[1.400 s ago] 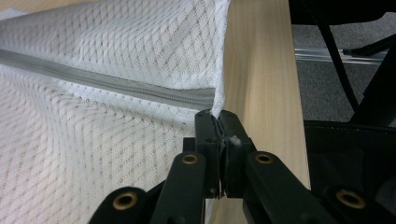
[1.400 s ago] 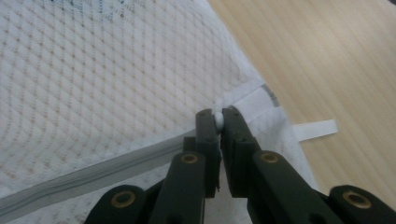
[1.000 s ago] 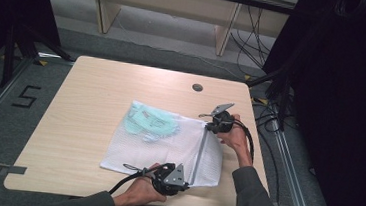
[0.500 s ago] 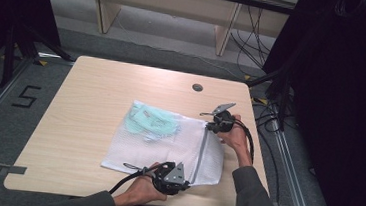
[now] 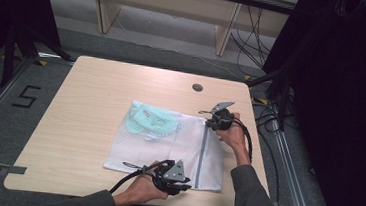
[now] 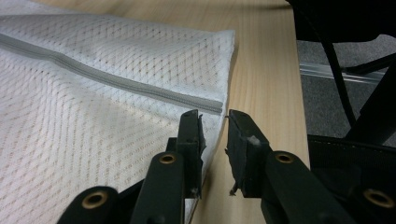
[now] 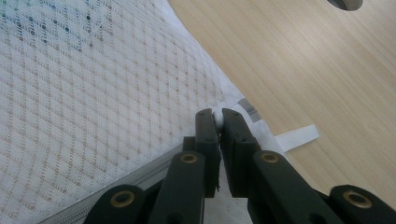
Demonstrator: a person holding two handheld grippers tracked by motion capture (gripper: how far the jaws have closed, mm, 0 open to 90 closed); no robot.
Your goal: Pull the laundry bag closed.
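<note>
The mesh bag hides most of the pale green item inside it; through the net I cannot tell what it is. In the left gripper view the bag runs out of the picture at the left and bottom edges. In the right gripper view the zipper's end is covered by the right tongs, which pinch it, so the pull cannot be seen. The person's arms are cut off by the bottom edge in the high view.

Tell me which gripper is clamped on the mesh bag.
The right gripper: its fingers pinch the mesh bag at the zipper's far end. The left gripper has just been opening, fingers apart.
</note>
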